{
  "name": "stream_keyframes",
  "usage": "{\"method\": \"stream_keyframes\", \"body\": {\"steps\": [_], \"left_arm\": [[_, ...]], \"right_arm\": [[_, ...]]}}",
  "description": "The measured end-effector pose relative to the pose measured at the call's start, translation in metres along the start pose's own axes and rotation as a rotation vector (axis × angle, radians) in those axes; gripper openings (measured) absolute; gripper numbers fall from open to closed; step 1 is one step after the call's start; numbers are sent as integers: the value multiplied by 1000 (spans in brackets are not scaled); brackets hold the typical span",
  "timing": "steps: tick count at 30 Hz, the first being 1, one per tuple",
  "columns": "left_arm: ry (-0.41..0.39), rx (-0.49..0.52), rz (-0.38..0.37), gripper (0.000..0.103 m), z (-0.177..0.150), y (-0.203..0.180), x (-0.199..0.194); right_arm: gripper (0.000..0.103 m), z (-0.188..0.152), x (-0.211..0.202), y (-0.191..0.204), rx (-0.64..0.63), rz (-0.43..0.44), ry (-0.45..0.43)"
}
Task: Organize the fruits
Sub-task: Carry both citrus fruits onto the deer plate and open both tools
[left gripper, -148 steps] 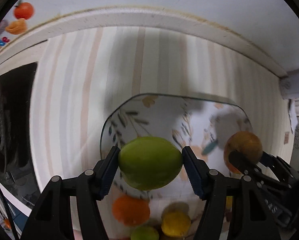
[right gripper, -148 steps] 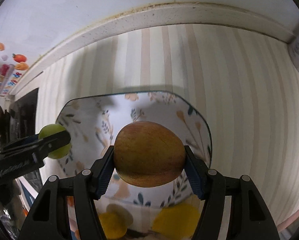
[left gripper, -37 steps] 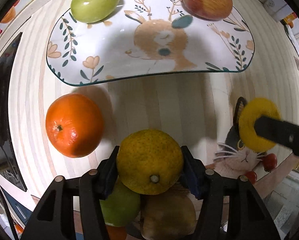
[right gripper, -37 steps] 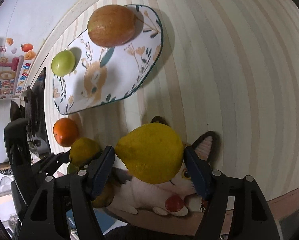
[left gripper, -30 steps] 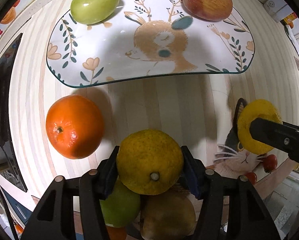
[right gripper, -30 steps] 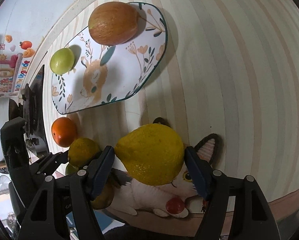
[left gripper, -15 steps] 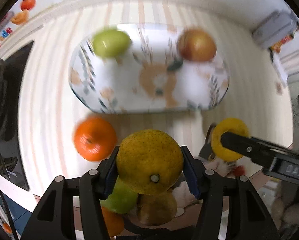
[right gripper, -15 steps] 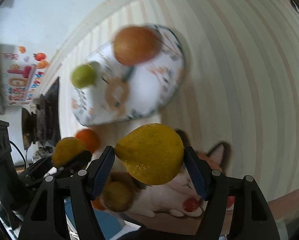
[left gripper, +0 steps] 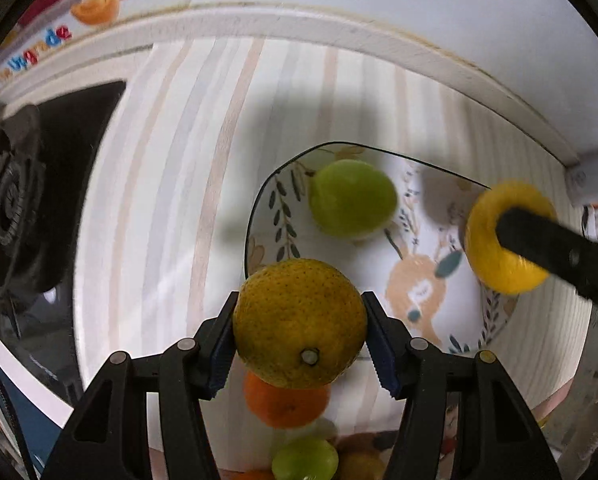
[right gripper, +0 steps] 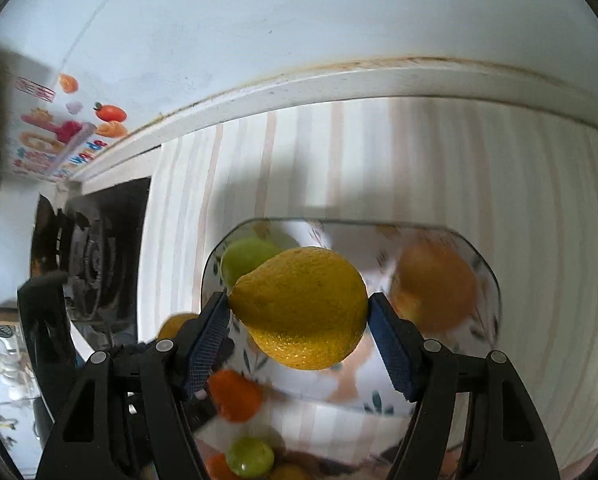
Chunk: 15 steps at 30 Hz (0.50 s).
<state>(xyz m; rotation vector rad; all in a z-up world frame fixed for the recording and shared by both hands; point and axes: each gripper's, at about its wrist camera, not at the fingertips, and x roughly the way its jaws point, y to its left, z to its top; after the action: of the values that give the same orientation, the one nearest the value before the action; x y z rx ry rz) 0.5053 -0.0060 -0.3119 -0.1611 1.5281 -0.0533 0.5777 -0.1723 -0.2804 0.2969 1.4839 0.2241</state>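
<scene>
My left gripper point(left gripper: 301, 330) is shut on a yellow-green citrus point(left gripper: 299, 320), held above the near left edge of the floral plate point(left gripper: 431, 280). A green fruit point(left gripper: 351, 198) lies on that plate. My right gripper point(right gripper: 299, 316) is shut on a yellow lemon point(right gripper: 303, 308) above the same plate point(right gripper: 487, 320). In the left wrist view the lemon point(left gripper: 499, 240) hangs over the plate's right side with a black finger across it. A blurred reddish apple point(right gripper: 435, 288) rests on the plate's right part, and the green fruit point(right gripper: 247, 260) shows behind the lemon.
An orange point(left gripper: 285, 404) lies on the striped counter point(left gripper: 171, 200) below the held citrus, with a green fruit point(left gripper: 303, 460) and more fruit nearer. A black stove point(left gripper: 31, 200) borders the counter on the left. A white wall ledge point(left gripper: 339, 28) runs along the back.
Both grippers have risen and moved toward the plate with their fruits. The plate, earlier far ahead, now lies just below them, and the back wall has come into view.
</scene>
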Motion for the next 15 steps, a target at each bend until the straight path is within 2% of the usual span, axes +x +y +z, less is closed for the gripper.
{"method": "stream_keyframes", "body": {"steps": [5, 14, 15], "left_arm": [[39, -31, -18, 55, 4, 1, 15], [69, -21, -8, 56, 12, -5, 32], [71, -20, -19, 60, 12, -7, 33]], "right_arm": [[73, 18, 26, -2, -10, -59, 45], [74, 23, 55, -9, -21, -98, 95], [74, 25, 58, -9, -30, -108, 112]]}}
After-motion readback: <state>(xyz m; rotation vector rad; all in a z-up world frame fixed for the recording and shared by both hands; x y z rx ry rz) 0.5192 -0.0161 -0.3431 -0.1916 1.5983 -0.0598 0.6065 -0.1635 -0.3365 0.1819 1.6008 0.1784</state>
